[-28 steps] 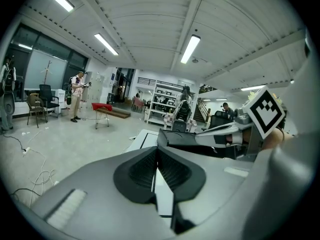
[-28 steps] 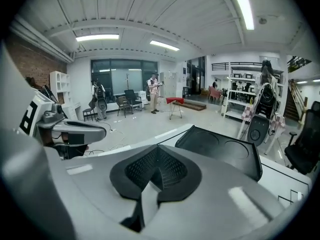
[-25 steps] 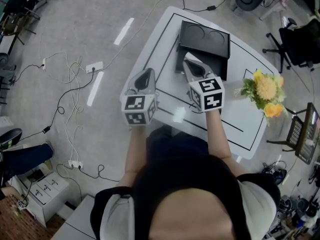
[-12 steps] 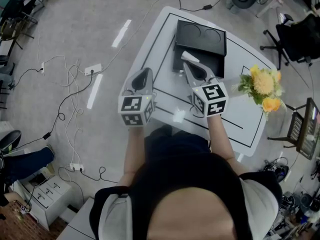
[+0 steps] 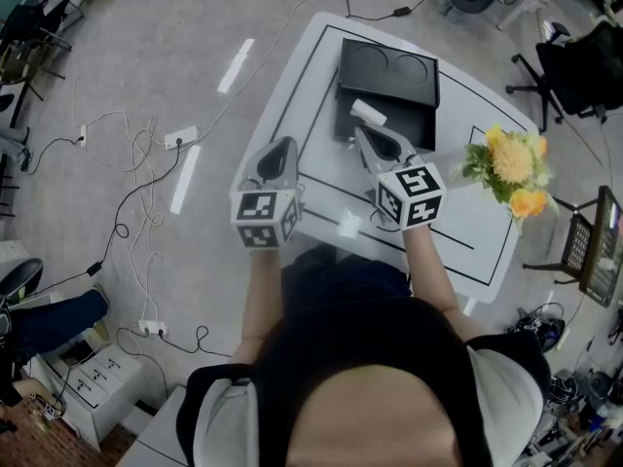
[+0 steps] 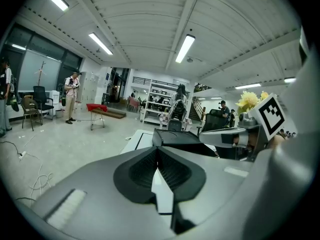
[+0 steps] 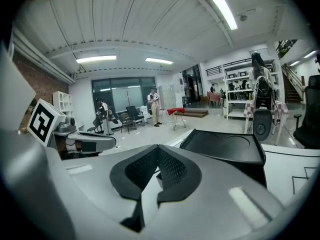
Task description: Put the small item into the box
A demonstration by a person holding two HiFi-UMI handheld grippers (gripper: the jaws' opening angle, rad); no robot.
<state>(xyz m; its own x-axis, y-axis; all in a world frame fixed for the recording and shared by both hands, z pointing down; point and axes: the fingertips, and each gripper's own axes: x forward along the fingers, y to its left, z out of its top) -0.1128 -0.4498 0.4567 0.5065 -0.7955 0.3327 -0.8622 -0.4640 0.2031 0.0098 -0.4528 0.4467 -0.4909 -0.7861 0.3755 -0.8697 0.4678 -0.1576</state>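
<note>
Seen from overhead, a person in a dark top holds the left gripper [image 5: 281, 144] and the right gripper [image 5: 362, 132] side by side above the near edge of a white table [image 5: 458, 232]. Both pairs of jaws are pressed together, the pads meeting at the tips with nothing between them. Just past the right gripper's tip a small white piece [image 5: 368, 113], seemingly the small item, shows against the dark near side of the black box [image 5: 389, 71]. The box stands at the table's far edge, with two round hollows in its top. Whether the piece lies inside the box, on it or merely before it cannot be judged from above, and the right gripper view does not show it. The scene would suit an item awaiting pickup as well as one already delivered, so the next move hangs on that question. Yellow flowers [image 5: 513, 171] stand at the table's right edge. Cables [image 5: 127, 193] trail over the grey floor, and strip lights [image 6: 185, 48] line the hall's ceiling.
</note>
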